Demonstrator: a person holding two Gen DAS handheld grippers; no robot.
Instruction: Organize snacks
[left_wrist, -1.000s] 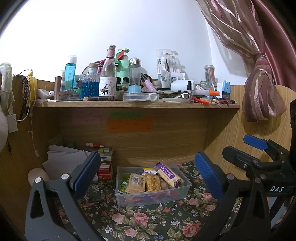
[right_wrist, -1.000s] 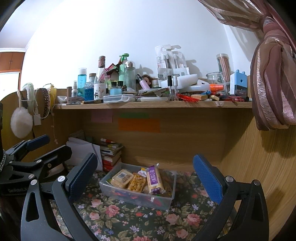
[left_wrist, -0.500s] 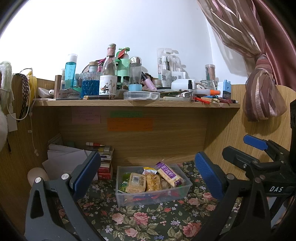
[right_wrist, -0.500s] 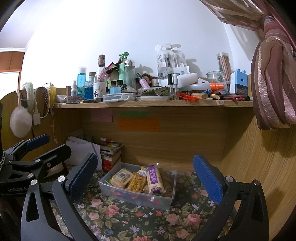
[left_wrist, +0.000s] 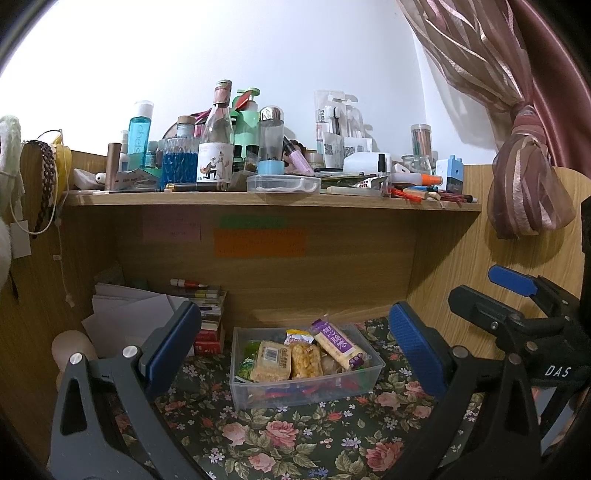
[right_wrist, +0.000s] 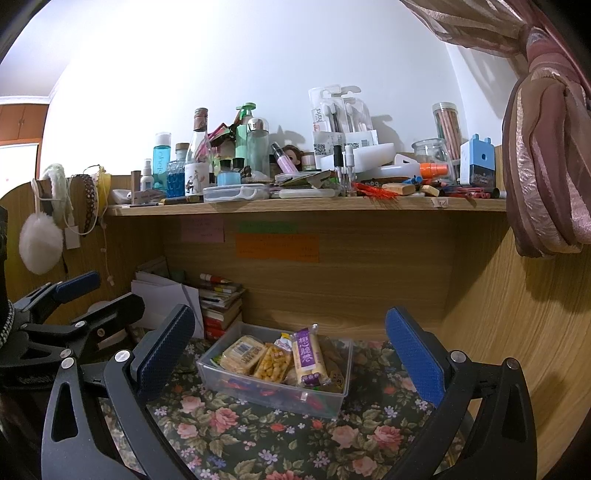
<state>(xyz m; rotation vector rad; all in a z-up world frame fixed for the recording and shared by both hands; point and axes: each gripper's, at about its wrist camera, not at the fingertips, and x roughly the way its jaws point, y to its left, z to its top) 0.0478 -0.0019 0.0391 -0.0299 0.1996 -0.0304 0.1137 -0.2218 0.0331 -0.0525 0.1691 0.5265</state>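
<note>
A clear plastic bin (left_wrist: 243, 391) (right_wrist: 334, 400) sits on the floral cloth under the shelf. It holds several snack packs: a purple-and-white bar (left_wrist: 338, 344) (right_wrist: 308, 356), a yellow corn snack (left_wrist: 305, 360) (right_wrist: 272, 365) and a beige cracker pack (left_wrist: 271, 360) (right_wrist: 242, 353). My left gripper (left_wrist: 295, 343) is open and empty, held back from the bin. My right gripper (right_wrist: 290, 341) is open and empty, also short of the bin. The right gripper shows at the right edge of the left wrist view (left_wrist: 517, 310), and the left one at the left edge of the right wrist view (right_wrist: 74, 306).
A wooden shelf (left_wrist: 273, 197) above is crowded with bottles, jars and stationery. Stacked books (left_wrist: 208, 317) and papers (left_wrist: 125, 314) stand left of the bin. A wooden side panel (right_wrist: 517, 332) and tied pink curtain (right_wrist: 546, 166) close the right side. Headbands hang at left (right_wrist: 55, 206).
Both views have shifted only slightly; the bin sits a touch lower and nearer in the right wrist view. Both grippers stay open and empty.
</note>
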